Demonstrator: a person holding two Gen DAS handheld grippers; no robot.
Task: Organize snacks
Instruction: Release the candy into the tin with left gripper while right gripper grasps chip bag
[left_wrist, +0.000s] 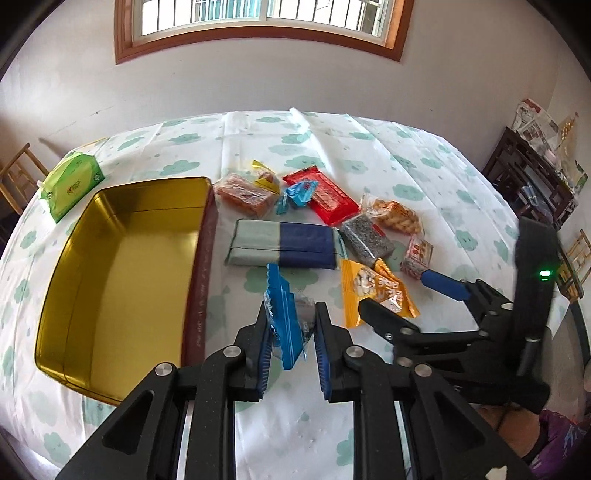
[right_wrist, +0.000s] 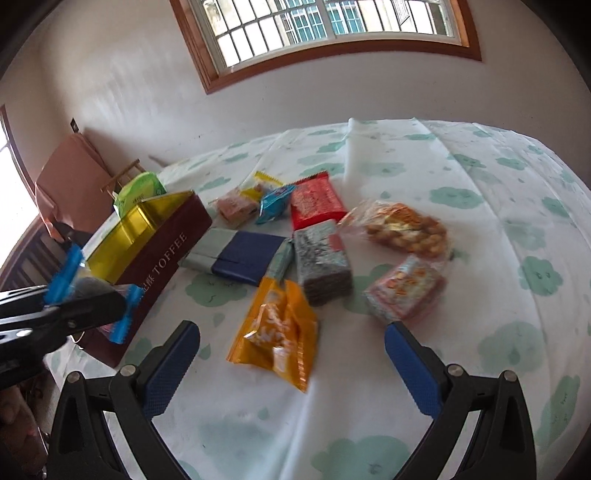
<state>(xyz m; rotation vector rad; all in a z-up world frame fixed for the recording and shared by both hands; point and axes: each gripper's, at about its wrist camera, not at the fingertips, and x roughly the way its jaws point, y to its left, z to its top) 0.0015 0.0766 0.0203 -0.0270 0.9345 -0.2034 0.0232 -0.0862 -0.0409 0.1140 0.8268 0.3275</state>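
Left wrist view: the left gripper clamped a blue crinkle-edged candy wrapper beside the empty gold-lined rectangular tin; the right gripper gaped empty above an orange foil snack packet; the other snacks lay unsorted.

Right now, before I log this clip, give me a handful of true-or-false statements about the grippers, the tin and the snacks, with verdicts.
1. The left gripper is shut on a blue packet. True.
2. The right gripper is shut on the orange packet. False: it is open, with the packet lying on the cloth.
3. The tin already holds snacks. False: it looks empty.
4. A green tissue pack lies beyond the tin. True.
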